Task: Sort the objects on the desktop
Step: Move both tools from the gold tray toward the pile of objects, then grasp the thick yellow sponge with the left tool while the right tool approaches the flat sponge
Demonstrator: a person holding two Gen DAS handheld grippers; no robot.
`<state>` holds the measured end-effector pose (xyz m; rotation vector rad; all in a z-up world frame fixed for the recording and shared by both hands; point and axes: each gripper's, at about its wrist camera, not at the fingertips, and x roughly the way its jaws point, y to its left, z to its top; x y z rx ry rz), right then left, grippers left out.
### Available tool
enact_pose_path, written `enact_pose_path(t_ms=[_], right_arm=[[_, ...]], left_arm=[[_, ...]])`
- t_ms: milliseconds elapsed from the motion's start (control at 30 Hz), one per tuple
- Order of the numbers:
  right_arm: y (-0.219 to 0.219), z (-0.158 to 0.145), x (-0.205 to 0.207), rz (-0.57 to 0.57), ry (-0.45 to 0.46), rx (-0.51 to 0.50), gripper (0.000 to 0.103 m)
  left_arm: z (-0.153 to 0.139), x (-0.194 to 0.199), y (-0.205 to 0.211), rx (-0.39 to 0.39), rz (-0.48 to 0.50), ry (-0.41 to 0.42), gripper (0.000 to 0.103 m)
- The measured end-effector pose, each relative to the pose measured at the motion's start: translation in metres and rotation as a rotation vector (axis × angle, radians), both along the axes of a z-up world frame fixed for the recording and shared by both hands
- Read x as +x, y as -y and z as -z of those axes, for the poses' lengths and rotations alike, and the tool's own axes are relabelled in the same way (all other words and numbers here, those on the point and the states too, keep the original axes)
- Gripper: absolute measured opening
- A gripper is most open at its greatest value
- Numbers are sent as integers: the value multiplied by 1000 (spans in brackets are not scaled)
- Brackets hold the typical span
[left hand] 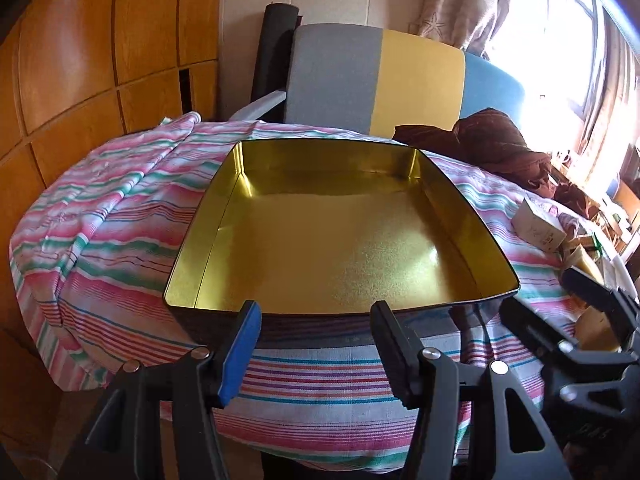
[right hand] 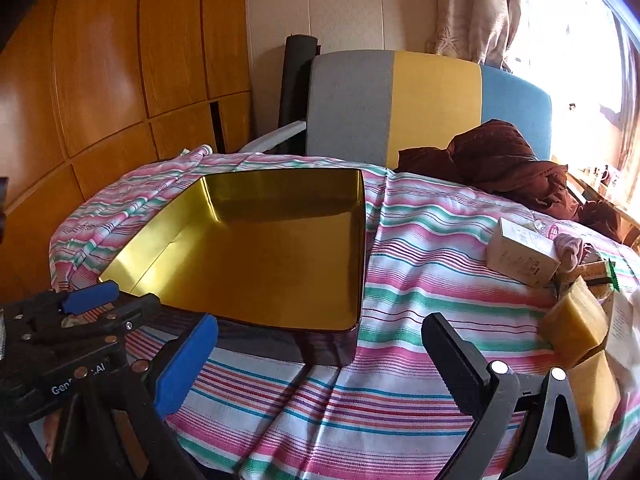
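Right edge cuts off the yellow blocks (right hand: 580, 324), lower one blurred.

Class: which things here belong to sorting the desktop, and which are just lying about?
For the job: gold-lined tin, white carton, yellow blocks, pink cloth bundle, left gripper, right gripper.
Lying about: brown garment, chair, curtain.

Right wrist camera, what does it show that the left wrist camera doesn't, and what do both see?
Only the right wrist view shows the left gripper from the side, the yellow blocks clearly, and a ruler.

Only the left wrist view shows the right gripper at its edge, with the tin's whole floor unobscured.

Both show the empty gold-lined tin on the striped cloth, the white box, the brown garment and the grey, yellow and blue chair back.
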<state>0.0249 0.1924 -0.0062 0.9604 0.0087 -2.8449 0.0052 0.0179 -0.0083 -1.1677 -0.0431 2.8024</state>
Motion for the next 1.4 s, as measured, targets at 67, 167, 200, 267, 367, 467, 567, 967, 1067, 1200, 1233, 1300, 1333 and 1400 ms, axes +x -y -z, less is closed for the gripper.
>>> enact_pose_path(t_ms=[67,167,200,267,367,467,567,967,1067,1200,1233,1300,1333,1400], right_arm=[[-12,-2,4,-10,-15,-32,103],[-36,-7,13,-17,-46,-82,103],[-45,-10,16,-15,-59,-93,103],[-64,-14,25,5,-86,-104,103],[-104,-20,41,58,-115,-144,103],[-146,-24,56,124,-133,-198,103],[-187,-26,63,222,-139,-234,103],[-283,-5,83,491,-156,-381,103],[-292,2,86,500,-147,-368,103],[-303,9,91,511,-139,-357,103],[-307,12,92,517,-138,-363,103],[-313,16,94,526,-133,-378,103],[-316,19,95,529,-130,-384,103],[-317,21,97,527,-127,-387,103]], left_arm=[[2,1,-2,26,29,13,64],[7,1,-6,91,78,31,65],[8,1,-7,125,106,42,65],[11,1,-11,166,140,58,65],[11,5,-29,169,207,60,64],[10,12,-49,161,286,38,64],[8,15,-80,178,424,57,65],[-6,46,-216,120,910,32,78],[-6,44,-239,108,965,45,78],[-3,40,-267,95,1008,75,78],[-1,41,-271,91,1016,79,78],[5,41,-281,83,1025,93,78],[9,39,-284,81,1023,99,78],[17,36,-290,78,1018,114,77]])
